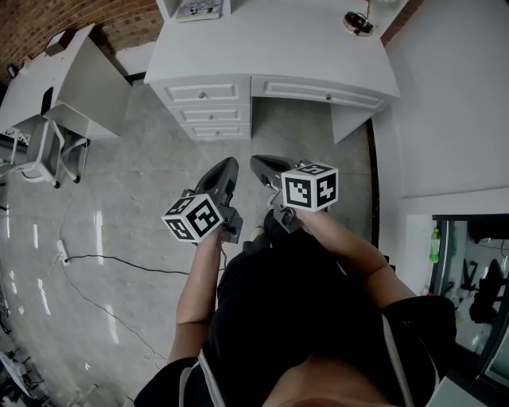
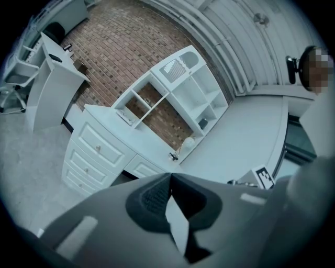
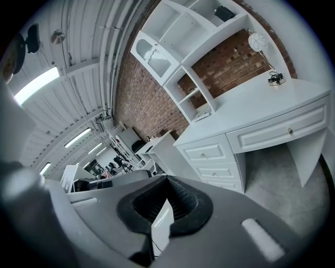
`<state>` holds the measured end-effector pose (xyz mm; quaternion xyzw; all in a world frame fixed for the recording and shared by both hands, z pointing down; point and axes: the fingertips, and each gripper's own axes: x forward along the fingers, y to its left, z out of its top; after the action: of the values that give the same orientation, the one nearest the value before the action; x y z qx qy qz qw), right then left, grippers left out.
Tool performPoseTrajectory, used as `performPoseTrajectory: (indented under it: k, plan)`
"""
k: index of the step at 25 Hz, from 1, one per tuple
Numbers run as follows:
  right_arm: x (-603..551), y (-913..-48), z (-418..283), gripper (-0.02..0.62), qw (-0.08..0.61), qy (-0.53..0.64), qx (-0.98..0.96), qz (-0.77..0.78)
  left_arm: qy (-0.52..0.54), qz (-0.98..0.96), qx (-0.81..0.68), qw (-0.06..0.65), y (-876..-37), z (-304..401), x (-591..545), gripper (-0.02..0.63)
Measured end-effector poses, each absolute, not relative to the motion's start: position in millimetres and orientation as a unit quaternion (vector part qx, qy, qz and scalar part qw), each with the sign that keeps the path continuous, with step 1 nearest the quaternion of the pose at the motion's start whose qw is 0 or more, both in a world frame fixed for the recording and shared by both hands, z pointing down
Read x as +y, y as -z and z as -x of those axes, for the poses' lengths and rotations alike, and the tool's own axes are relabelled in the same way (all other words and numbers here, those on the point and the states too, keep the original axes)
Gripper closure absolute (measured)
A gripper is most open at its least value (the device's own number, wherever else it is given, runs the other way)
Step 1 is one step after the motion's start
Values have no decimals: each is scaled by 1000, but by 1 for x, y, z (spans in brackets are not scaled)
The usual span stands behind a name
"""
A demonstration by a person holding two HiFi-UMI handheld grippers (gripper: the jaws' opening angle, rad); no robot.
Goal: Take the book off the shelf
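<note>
Since I stand well back from the desk [image 1: 278, 48], the head view shows both tools held low before my body: the left gripper [image 1: 229, 168] and right gripper [image 1: 261, 165] side by side, tips close together, pointing toward the drawers [image 1: 208, 111]. What I take for the book [image 1: 197, 8] is the flat thing in the shelf [image 1: 165, 8] at the frame's top edge, well apart from either tip. In the left gripper view, the jaws are pressed together with nothing between them. Past them the book [image 2: 124, 116] lies flat in the lowest left cubby of the shelf [image 2: 180, 99], on the desktop, far ahead and up-left of the tips. In the right gripper view the jaws are likewise closed and empty, and the book [image 3: 203, 114] sits in that same cubby, up and right of the tips. I judge this closed, tucked pose suits the approach, and the jaws must open before any reach.
</note>
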<state>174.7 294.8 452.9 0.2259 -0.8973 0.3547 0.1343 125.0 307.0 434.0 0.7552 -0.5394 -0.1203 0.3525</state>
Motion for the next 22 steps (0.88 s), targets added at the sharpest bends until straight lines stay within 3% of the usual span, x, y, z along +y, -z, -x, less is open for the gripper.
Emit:
performPoseTrajectory:
  k: [22]
  plan:
    - [161, -448, -150, 597, 155, -297, -927, -166, 89, -740, -603, 284, -425, -110, 174, 603]
